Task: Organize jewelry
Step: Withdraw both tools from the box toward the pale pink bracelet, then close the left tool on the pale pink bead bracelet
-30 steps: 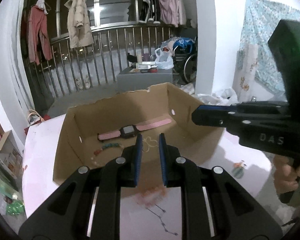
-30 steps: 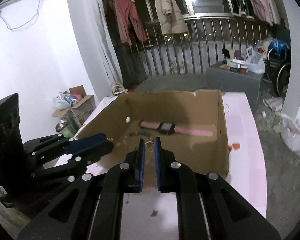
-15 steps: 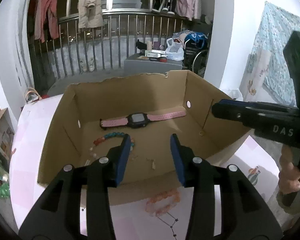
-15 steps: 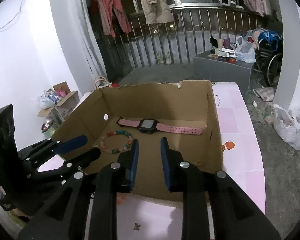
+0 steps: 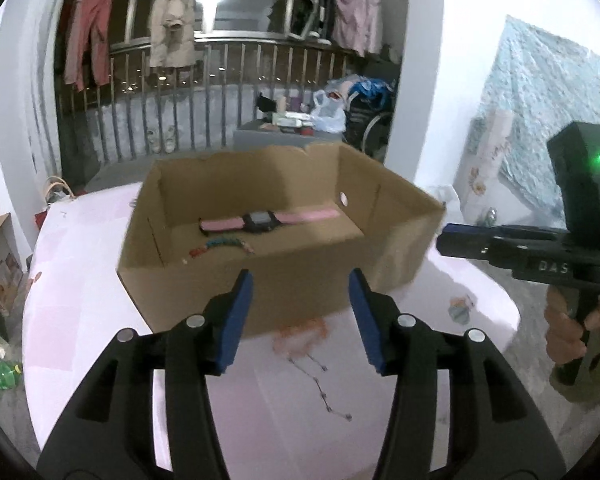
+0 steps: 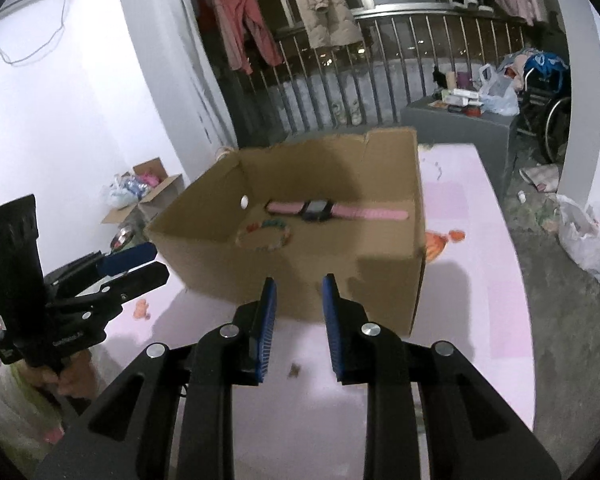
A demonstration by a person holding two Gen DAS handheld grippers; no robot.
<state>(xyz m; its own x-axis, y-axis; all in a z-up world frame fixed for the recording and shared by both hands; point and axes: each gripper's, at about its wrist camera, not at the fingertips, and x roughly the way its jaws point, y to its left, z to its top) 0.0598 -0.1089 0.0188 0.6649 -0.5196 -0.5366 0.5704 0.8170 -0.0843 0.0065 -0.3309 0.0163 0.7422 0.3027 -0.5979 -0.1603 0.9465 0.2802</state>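
Observation:
A cardboard box stands on the pink table; it also shows in the right wrist view. Inside lie a pink-strapped watch, seen too in the right wrist view, and a multicoloured bead bracelet, seen too in the right wrist view. An orange-pink bead bracelet and a thin chain necklace lie on the table in front of the box. My left gripper is open and empty above them. My right gripper is open and empty before the box.
The right gripper shows at the right of the left wrist view; the left gripper shows at the left of the right wrist view. Small orange bits lie right of the box. A railing with hung clothes stands behind.
Both grippers opened from shut and pulled back out of the box towards me. The left now hovers over the orange bracelet and chain outside the box.

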